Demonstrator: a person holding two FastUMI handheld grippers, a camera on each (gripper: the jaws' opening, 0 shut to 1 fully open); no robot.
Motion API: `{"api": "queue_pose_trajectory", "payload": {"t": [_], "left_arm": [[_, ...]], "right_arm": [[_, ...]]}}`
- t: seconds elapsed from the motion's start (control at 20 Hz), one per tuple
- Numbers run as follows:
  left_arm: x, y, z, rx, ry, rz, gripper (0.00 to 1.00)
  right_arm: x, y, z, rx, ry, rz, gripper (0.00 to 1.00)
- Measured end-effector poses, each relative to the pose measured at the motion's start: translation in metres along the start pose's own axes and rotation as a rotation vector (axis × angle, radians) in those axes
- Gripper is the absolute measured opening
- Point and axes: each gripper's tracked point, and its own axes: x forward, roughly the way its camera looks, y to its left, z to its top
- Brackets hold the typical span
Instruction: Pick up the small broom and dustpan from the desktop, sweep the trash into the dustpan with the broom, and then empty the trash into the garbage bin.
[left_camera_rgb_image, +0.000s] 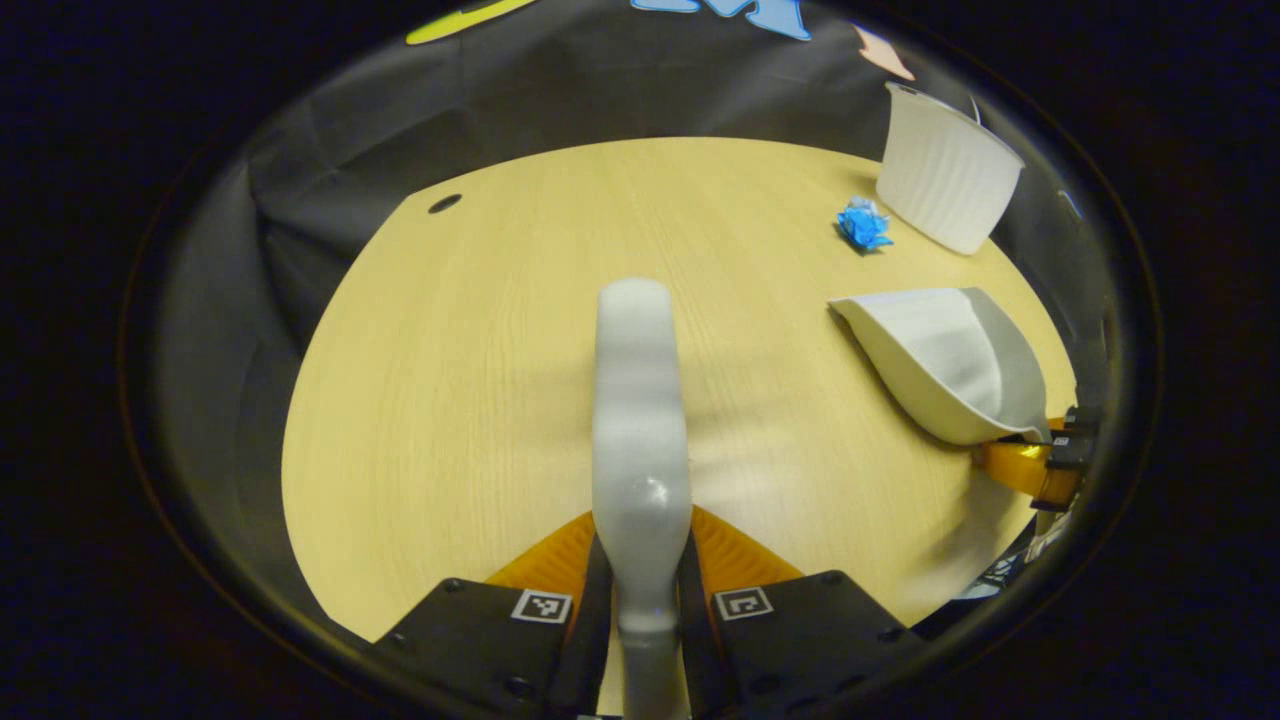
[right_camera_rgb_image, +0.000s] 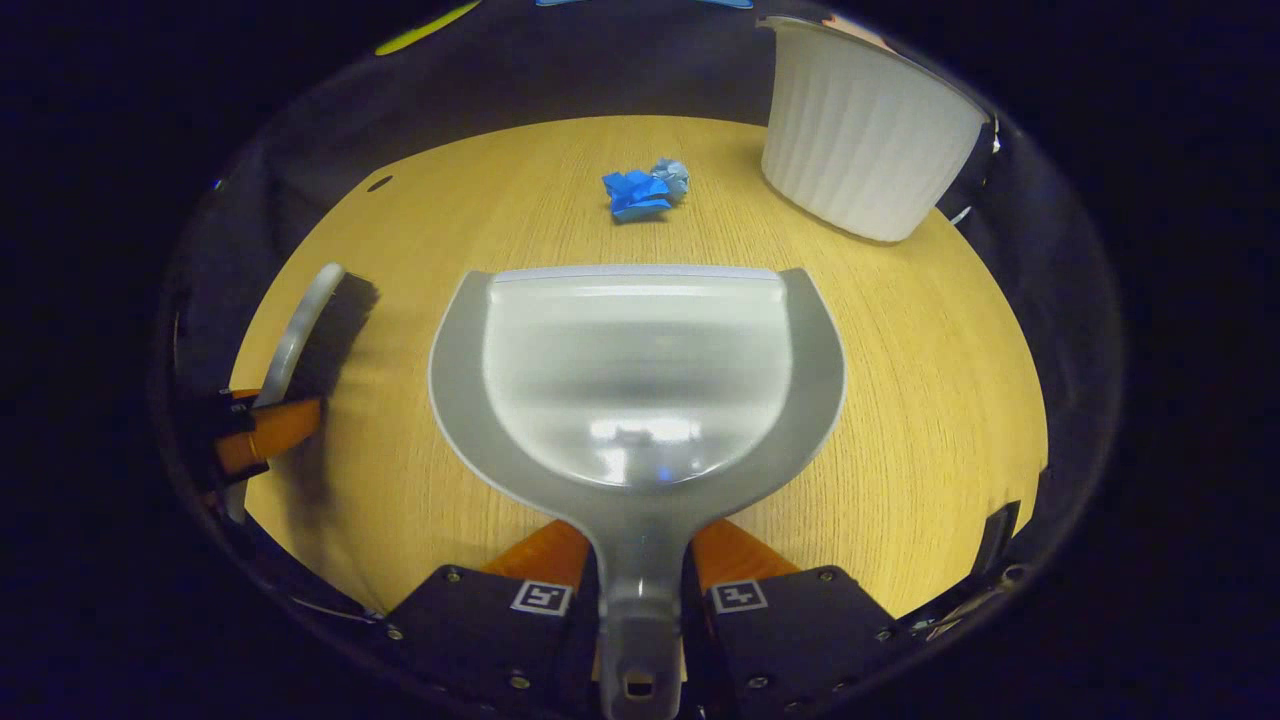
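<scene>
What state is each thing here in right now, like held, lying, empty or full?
Broom: held by its handle in the left claw, off to the left of the dustpan.
Dustpan: held by its handle in the right claw, empty, its mouth toward the trash.
Blue crumpled trash: lying loose on the desk, not yet swept.
White garbage bin: upright on the desk beside the trash; its inside is hidden.

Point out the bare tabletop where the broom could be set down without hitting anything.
Most open: the table's broad stretch left of the broom, running to the small dark hole near the far edge. Crowded: the far right, where the blue trash lies beside the garbage bin, with the dustpan just nearer.
</scene>
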Motion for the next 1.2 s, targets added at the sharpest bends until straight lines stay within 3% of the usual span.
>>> {"api": "queue_pose_trajectory", "payload": {"t": [0.5,1.2], "left_arm": [[0.015,-0.04,0.079,0.089,-0.029,-0.089,0.4],[0.089,-0.118,0.186,0.248,-0.016,-0.166,0.4]], "right_arm": [[0.001,-0.035,0.018,-0.047,-0.03,-0.015,0.36],[0.012,-0.062,0.052,-0.144,-0.01,0.036,0.36]]}}
